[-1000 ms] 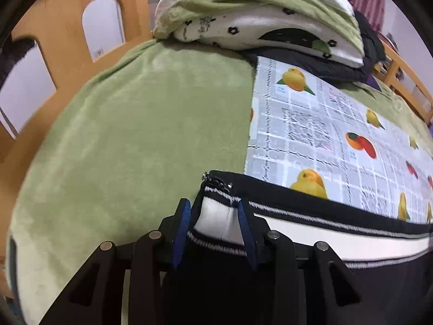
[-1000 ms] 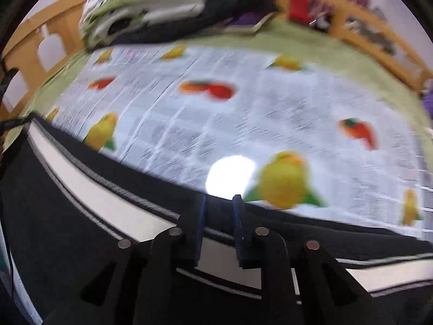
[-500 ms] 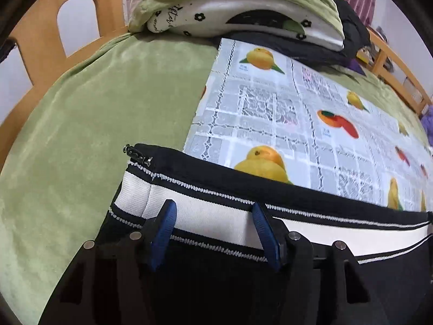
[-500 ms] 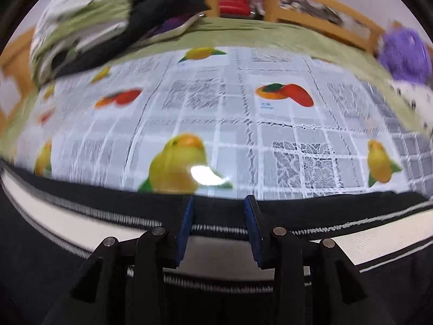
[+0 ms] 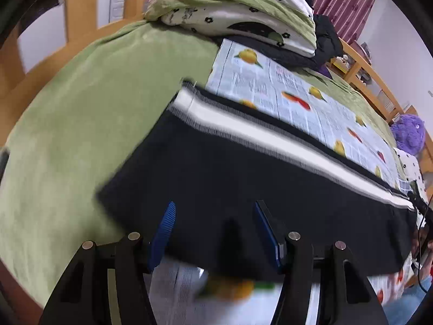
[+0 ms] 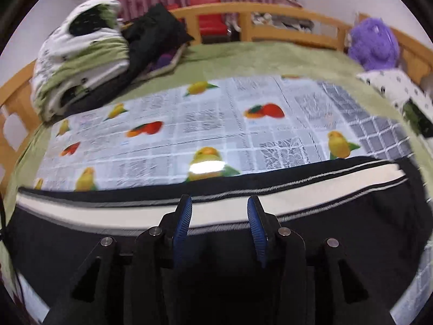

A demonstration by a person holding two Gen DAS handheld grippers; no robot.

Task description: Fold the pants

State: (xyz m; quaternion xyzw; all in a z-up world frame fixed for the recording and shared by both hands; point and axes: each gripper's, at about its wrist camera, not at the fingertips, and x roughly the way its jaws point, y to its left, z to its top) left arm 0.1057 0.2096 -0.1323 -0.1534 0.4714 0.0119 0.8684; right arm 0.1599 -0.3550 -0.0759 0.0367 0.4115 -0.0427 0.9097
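Left wrist view: both grippers are hanging wide apart over the pants, gripping nothing.

Left gripper (image 5: 213, 233) is hovering with its blue pads (image 5: 162, 233) spread, the black pants (image 5: 243, 173) lying flat beneath and beyond them, near edge blurred. The white stripe (image 5: 270, 132) is running along the far edge of the pants, which are lying on the fruit-print cloth (image 5: 297, 89) with one end reaching onto the green blanket (image 5: 94, 113). Over on the right wrist view, the right gripper (image 6: 219, 219) is also sitting parted, its tips over the stripe (image 6: 222, 212) with cloth showing between them, not pinched. Pants (image 6: 351, 230) are stretching across the whole frame. Folded bedding (image 6: 78, 62) is piled at the far left, a purple plush toy (image 6: 373, 43) is sitting by the wooden rail (image 6: 270, 13).
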